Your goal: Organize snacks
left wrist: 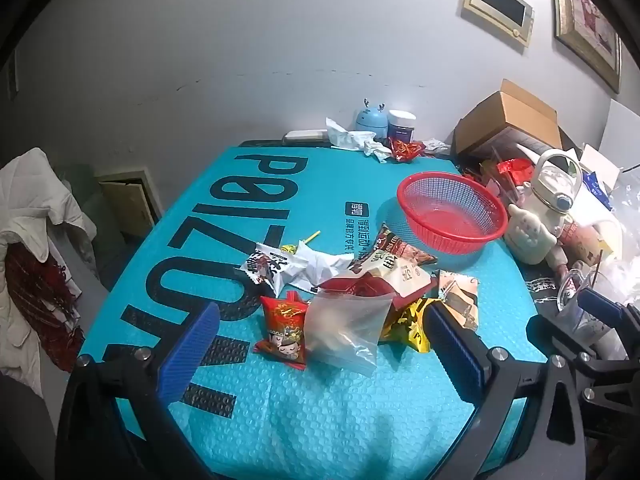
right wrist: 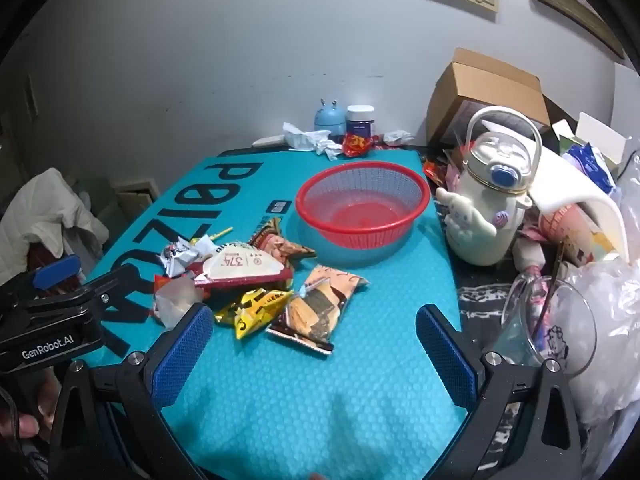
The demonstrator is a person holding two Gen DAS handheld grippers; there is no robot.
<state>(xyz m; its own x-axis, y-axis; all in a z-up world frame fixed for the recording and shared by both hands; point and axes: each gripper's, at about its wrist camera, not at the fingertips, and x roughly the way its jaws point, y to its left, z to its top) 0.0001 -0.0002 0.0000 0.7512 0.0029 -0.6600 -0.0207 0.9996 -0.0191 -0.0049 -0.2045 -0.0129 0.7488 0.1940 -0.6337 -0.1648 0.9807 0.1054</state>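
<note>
Hovering wide open, left claw (left wrist: 320,340) and right claw (right wrist: 316,348) hold nothing; snack packets (right wrist: 256,280) sit piled mid-frame on the bench (right wrist: 320,392), red basket (right wrist: 362,194) behind, probably their destination.

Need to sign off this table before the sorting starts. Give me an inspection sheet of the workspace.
Surface: teal bubble mat with black lettering; near part bare.
Job's things: red basket, empty, upright on the far part of the mat; snack packets heaped in front of it, none inside.
Clutter: cream bottle beside the basket; cardboard box, glass cup and plastic bags at the right; tissues and two jars at the far edge.
Grippers: left gripper open above the heap, holding nothing; right gripper open, holding nothing.
Cables: nothing seen.
Surroundings: grey wall with frames; white jacket at the left.
</note>
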